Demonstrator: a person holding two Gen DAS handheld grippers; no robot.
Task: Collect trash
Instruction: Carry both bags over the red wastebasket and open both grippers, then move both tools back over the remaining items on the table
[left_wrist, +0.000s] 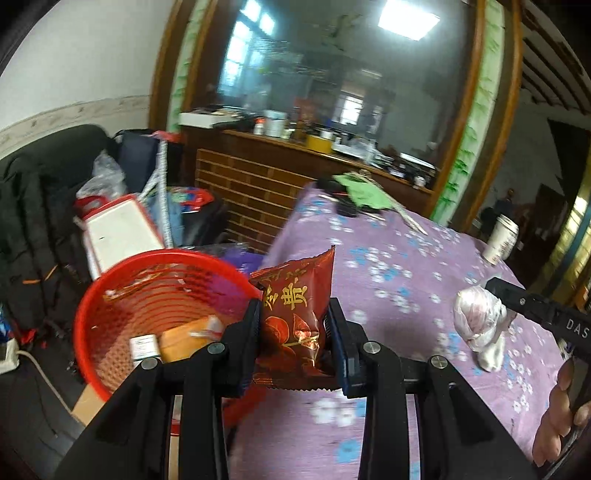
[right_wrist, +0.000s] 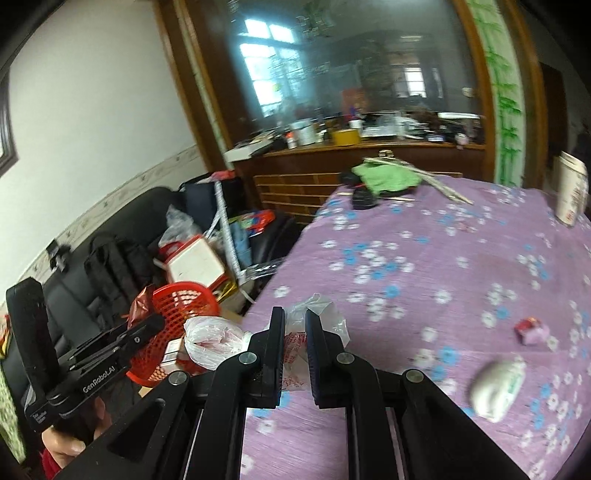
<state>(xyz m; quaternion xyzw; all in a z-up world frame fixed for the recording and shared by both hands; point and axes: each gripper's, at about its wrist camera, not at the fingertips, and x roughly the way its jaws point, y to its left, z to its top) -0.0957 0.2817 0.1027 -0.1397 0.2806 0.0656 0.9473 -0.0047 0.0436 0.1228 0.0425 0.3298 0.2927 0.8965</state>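
Observation:
My left gripper (left_wrist: 293, 325) is shut on a dark red snack packet (left_wrist: 295, 295), which stands upright between the pads at the edge of the table. Just left of it and lower is a red mesh basket (left_wrist: 110, 295) with a carton and wrappers inside. My right gripper (right_wrist: 295, 343) is shut on a crumpled white plastic bag (right_wrist: 214, 343) that bulges out to the left of the fingers. In the left wrist view that plastic bag (left_wrist: 480, 325) hangs from the right gripper (left_wrist: 498, 291) over the purple cloth. From the right wrist, the left gripper (right_wrist: 155, 321) and its packet (right_wrist: 138, 306) are near the basket (right_wrist: 184, 299).
The table wears a purple floral cloth (right_wrist: 424, 258). On it lie a small red and pink wrapper (right_wrist: 530, 328), a white crumpled packet (right_wrist: 498, 384), a paper cup (right_wrist: 572, 192) and a green cloth (right_wrist: 388, 177) at the far end. A black sofa (right_wrist: 92, 280) piled with bags lies beyond the basket.

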